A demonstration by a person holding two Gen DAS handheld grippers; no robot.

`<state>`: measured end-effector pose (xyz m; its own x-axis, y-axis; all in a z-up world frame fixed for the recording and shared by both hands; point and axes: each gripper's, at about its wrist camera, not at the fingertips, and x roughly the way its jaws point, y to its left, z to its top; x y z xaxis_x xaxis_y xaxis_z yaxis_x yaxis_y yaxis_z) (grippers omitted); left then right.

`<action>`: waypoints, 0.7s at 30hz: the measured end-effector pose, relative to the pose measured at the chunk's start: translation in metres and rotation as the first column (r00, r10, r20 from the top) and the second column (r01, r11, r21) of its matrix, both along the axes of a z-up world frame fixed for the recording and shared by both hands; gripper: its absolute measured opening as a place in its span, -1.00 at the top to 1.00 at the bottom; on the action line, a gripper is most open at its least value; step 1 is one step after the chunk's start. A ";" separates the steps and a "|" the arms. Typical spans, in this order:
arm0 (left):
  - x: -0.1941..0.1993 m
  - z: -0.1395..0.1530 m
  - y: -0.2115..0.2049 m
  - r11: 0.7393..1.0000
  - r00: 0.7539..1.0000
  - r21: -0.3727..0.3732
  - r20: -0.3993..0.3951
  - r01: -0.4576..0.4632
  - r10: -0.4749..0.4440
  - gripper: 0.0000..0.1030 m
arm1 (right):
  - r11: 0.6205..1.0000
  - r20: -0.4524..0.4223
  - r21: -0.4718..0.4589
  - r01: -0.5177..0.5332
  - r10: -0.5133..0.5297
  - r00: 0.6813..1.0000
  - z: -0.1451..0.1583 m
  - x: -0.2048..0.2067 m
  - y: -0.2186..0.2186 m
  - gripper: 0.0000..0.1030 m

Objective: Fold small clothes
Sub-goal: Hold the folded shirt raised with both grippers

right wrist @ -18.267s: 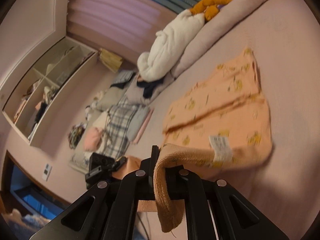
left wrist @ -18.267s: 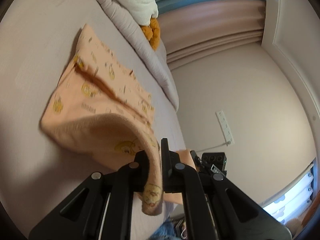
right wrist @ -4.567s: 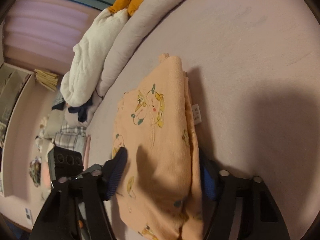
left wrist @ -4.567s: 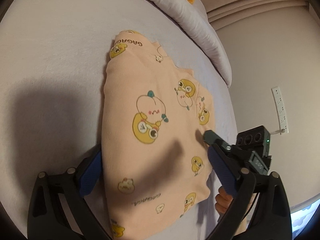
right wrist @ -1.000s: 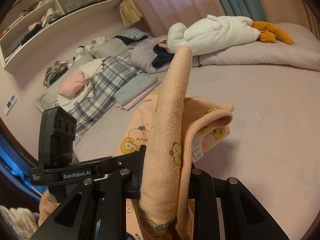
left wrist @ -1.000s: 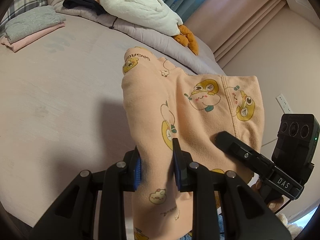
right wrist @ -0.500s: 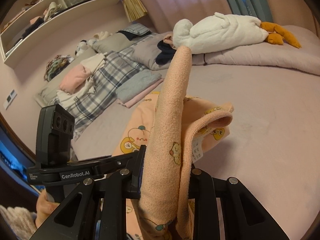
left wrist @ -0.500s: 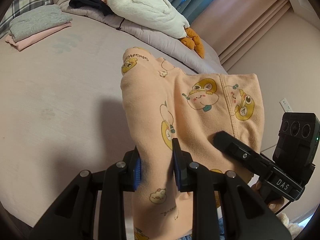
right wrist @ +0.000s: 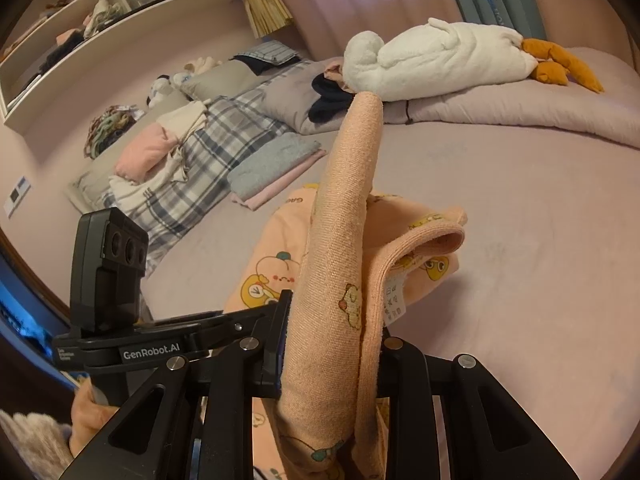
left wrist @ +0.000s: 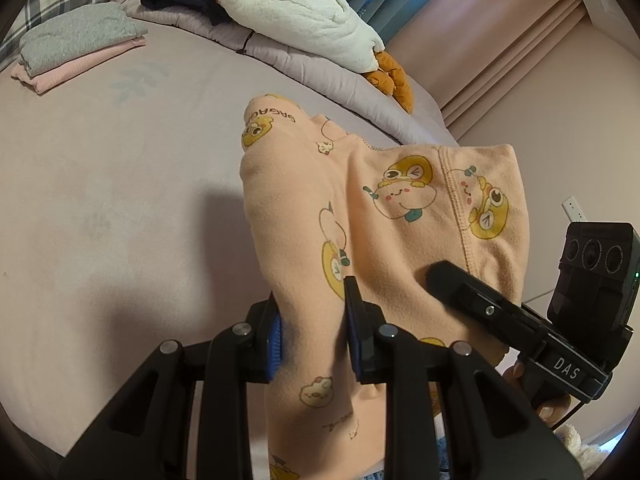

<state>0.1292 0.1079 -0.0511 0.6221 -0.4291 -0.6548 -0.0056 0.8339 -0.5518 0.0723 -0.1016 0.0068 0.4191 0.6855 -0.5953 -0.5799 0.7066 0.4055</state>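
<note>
We hold the folded peach garment (left wrist: 384,216) lifted above the bed (left wrist: 120,200), left gripper (left wrist: 314,320) and right gripper (right wrist: 332,344) both clamped on its edge. Next we probably carry it toward the folded pile (right wrist: 272,164) and lay it flat.

Left gripper (left wrist: 314,330): matte black angular frame with triangular cutouts, round silver screw heads on each linkage arm. Fingers (left wrist: 276,338) black, with blue ribbed pads on the inner faces.

Right gripper (right wrist: 332,344): same black frame, same silver screws. Blue pad edge visible on one finger.

Camera module (right wrist: 106,268) on the left unit: black box, three round lenses in a row, mount bar marked "GenRobot.AI" in white.

Matching module (left wrist: 596,264) on the right unit: three lenses, small green LED, white "DAS" lettering, thin cable trailing off.

Bare skin of hand (left wrist: 552,400) under that mount.
</note>
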 end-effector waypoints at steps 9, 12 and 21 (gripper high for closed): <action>0.001 -0.004 -0.001 1.000 1.000 -0.004 -0.015 -0.006 0.006 0.53 | 1.000 -0.013 -0.010 -0.001 0.000 1.000 -0.003 0.003 0.006 0.46; 0.002 -0.006 0.000 1.000 1.000 -0.007 -0.021 -0.007 0.007 0.53 | 1.000 -0.018 -0.014 0.000 0.000 1.000 -0.004 0.003 0.008 0.46; 0.008 -0.013 -0.001 1.000 0.999 -0.008 -0.045 -0.011 0.010 0.53 | 0.999 -0.032 -0.033 -0.006 0.005 0.999 -0.010 0.009 0.012 0.46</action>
